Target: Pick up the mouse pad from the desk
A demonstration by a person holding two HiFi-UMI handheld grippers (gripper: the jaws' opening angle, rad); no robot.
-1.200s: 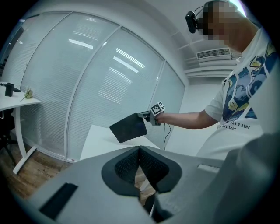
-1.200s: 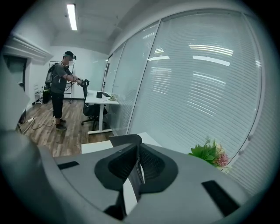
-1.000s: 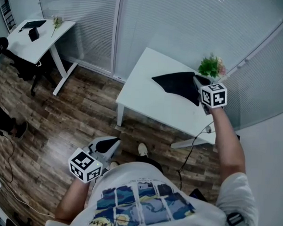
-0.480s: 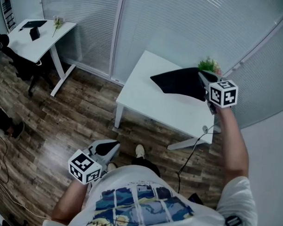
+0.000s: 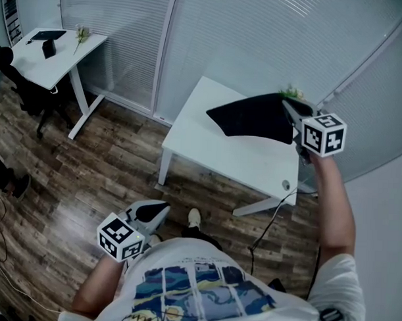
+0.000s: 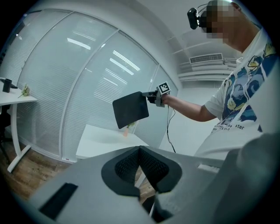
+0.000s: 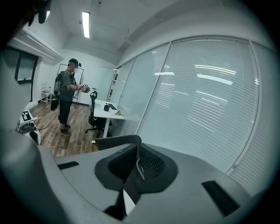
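Mouse pad (image 5: 252,117) higher, clear of desk (image 5: 208,150)

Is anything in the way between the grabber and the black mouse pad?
No, nothing is. The right gripper has its fingers shut on the mouse pad's edge and holds it in the air above the white desk. The little plant stands on the desk beyond the pad, not in between.
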